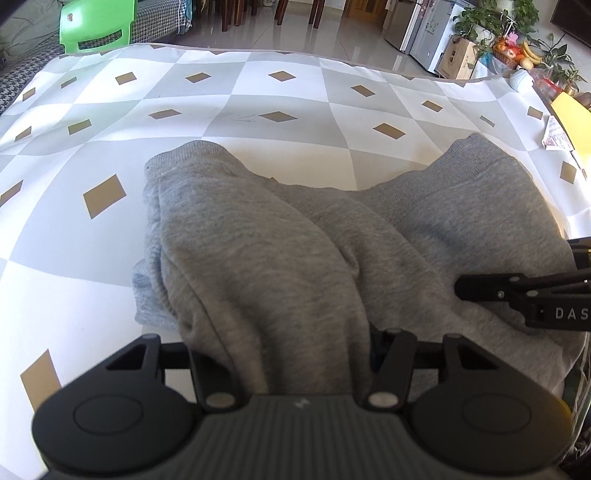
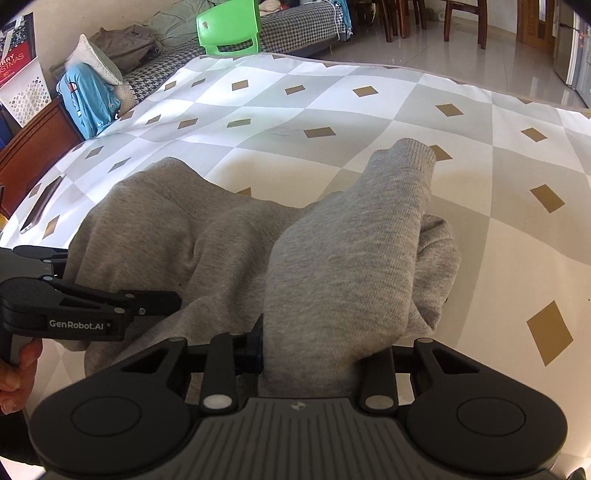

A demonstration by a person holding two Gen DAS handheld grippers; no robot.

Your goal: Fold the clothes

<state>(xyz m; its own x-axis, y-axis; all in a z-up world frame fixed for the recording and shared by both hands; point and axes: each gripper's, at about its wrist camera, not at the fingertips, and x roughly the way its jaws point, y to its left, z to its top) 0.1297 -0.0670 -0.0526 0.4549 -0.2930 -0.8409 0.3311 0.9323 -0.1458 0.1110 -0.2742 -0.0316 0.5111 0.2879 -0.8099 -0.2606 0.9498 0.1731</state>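
Grey fleece, one sweatshirt [image 1: 280, 251], lies bunched on the checked cloth of my worktop [image 1: 74, 177], nearest the edge I work from. At its left end, my left gripper [image 1: 284, 365] has its jaws clamped on a thick fold of the fabric; the green chair [image 1: 96, 26] stands beyond the far edge. At its right end, my right gripper [image 2: 317, 354] has its jaws clamped on a bunched sleeve whose ribbed cuff [image 2: 413, 151] points away from me.
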